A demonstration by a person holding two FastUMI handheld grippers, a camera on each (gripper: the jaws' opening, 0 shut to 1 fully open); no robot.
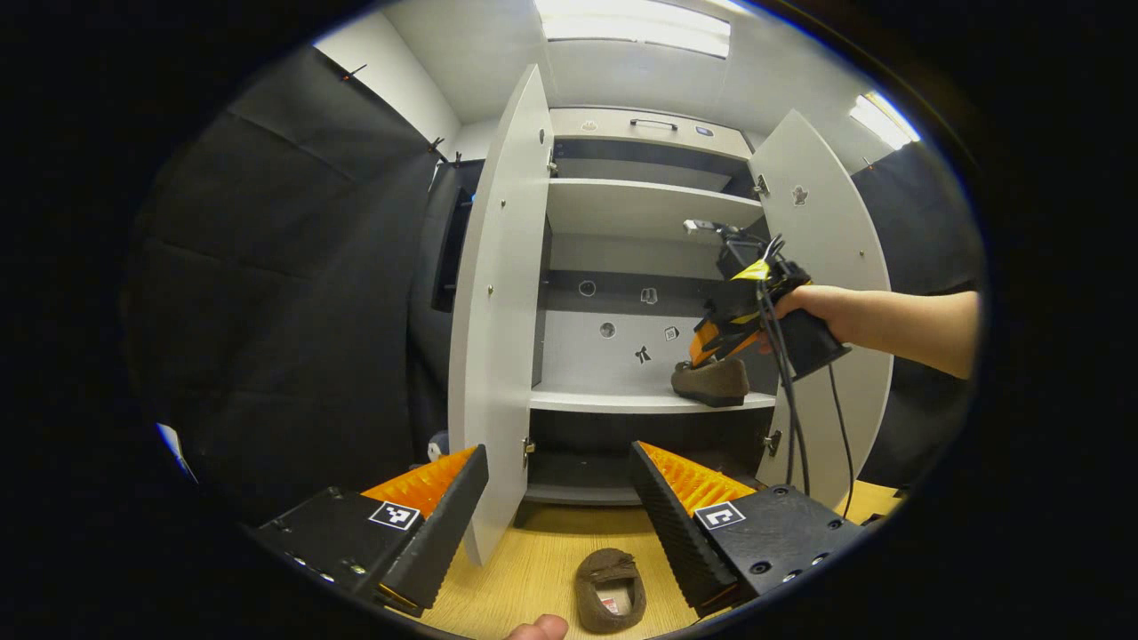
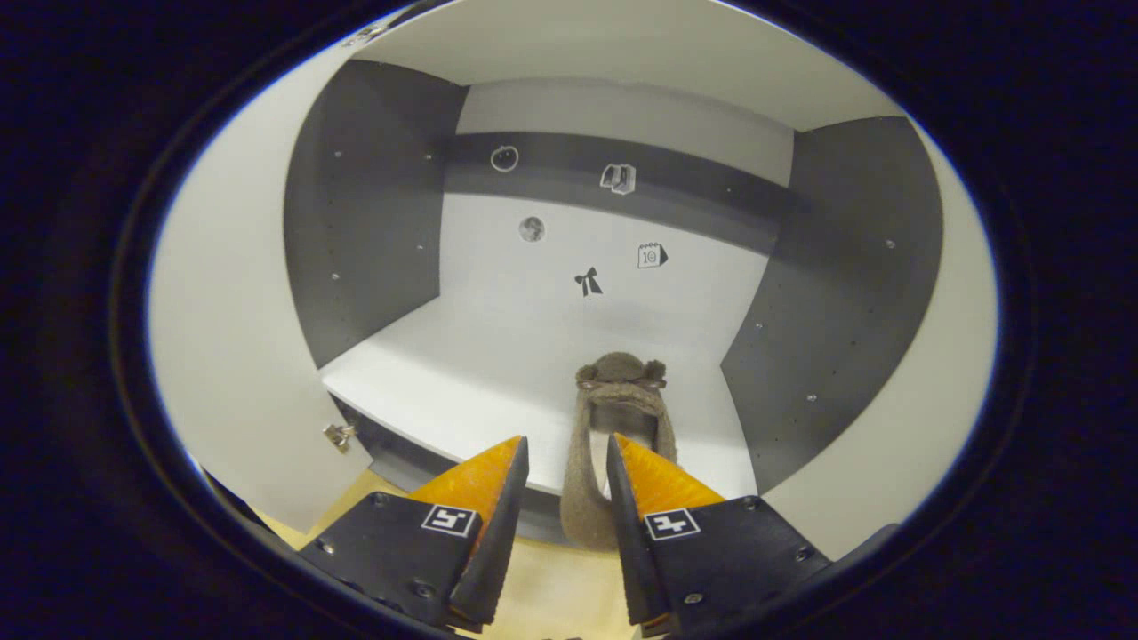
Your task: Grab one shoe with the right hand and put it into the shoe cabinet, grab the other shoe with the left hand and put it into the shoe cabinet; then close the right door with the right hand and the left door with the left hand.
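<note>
Shoe cabinet (image 1: 649, 209) with both doors open, seen from the 2 gripper cameras. Progress: shoe 1 (image 2: 613, 444) — a soft brown slipper-like shoe with a fuzzy, suede-like surface — lies on the middle shelf (image 2: 462, 373) toward its right end, its heel overhanging the front edge. The right gripper (image 2: 564, 471) has its fingers set a little apart around that heel; whether the pads press the fabric cannot be told, so release is judged to be at hand or just made. In the left gripper view the same gripper (image 1: 725, 342), held by a person's hand (image 1: 818, 302), sits at the shoe on that shelf.

Shoe 2 (image 1: 610, 588), of the same brown fabric with a pale lining, rests on the wooden floor (image 1: 533, 569) just before the cabinet's front edge, untouched. The left gripper (image 1: 560, 498) hovers above it, fingers wide apart and empty.

Remaining — pick up and shelve shoe 2, then close the right door (image 1: 827, 293) and the left door (image 1: 502, 302).

Materials: cabinet panels are smooth, matt white laminate with dark grey inner walls; finger pads are ribbed orange on black bodies.
</note>
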